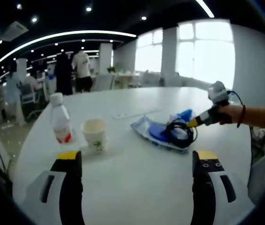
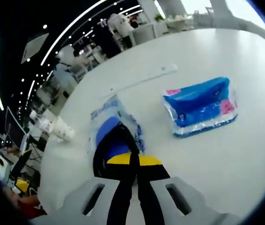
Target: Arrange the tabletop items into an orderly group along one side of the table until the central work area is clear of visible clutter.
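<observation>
— White table (image 1: pixel 137 178) under an office ceiling: what sits on it?
— A water bottle (image 1: pixel 61 123) beside a paper cup (image 1: pixel 94 134), and a black cable coil (image 1: pixel 179 132) on a blue packet (image 1: pixel 153 129). A blue tissue pack (image 2: pixel 201 106) lies apart.
— The grippers?
— The left gripper (image 1: pixel 137 164) gapes wide, holding nothing. The right gripper (image 2: pixel 134 161) has its jaws pressed together at the coil; whether they pinch the cable is unclear.
</observation>
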Available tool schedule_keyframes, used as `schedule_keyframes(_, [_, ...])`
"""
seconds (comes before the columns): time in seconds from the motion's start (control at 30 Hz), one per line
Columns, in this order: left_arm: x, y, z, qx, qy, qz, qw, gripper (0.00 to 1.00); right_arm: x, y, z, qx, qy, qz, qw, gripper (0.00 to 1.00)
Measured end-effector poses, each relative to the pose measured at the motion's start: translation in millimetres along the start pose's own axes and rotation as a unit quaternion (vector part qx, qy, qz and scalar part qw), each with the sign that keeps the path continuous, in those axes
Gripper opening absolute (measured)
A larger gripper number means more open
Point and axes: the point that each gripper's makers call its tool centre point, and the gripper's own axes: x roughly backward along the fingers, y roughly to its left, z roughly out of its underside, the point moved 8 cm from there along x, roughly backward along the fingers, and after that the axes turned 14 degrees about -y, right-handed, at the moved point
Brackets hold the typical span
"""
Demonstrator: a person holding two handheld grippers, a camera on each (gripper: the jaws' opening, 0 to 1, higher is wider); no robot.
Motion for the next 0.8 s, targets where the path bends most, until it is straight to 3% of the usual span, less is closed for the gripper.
schedule_keyframes(0.37, [-1.3,-1.3,-0.6,-0.004,-0.003,0.005,1.0,0.94,15.7,2.2,-13.0,-0.036,-0.018,-0.015,0.9991,0.02])
schedule_keyframes(0.8, [-4.0,-3.3,0.8,-0.006,0.001,0.015,0.9999,0.93,48.9,-6.9,-17.9,-0.054,-0.028,-0.009,0.9981,0.02])
